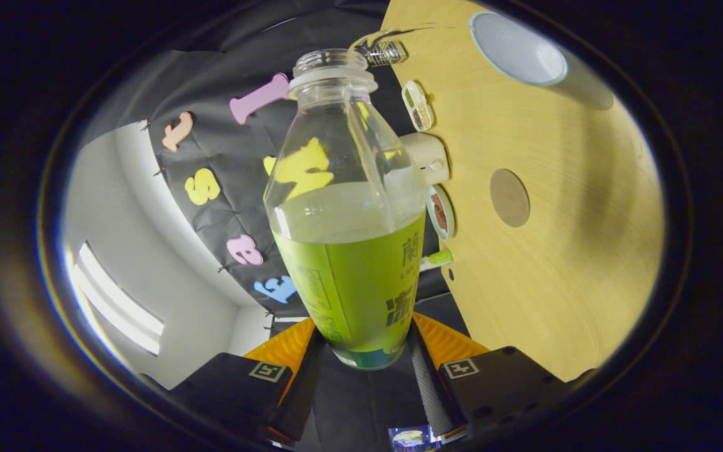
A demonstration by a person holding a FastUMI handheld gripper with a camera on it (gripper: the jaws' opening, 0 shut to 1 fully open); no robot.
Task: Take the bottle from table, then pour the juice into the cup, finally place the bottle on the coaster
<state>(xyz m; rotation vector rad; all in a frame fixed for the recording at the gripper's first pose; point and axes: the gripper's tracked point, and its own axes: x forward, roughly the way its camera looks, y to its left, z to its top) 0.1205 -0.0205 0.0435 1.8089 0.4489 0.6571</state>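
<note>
Gripper fingers are closed against the lower body of the bottle, one on each side, holding it clear of the tabletop. Bottle uncapped, roughly half full of green juice; green label carries dark characters, too distorted to read. View is rolled sideways. Cup sits near a far corner of the tabletop; round coaster lies mid-table, well apart from it.

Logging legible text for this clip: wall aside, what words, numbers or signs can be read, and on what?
Label on the bottle, gripped between both fingers: dark print, curved and partly hidden, not readable.
Small containers at the table edge: print too small to read.
No other text.
</note>
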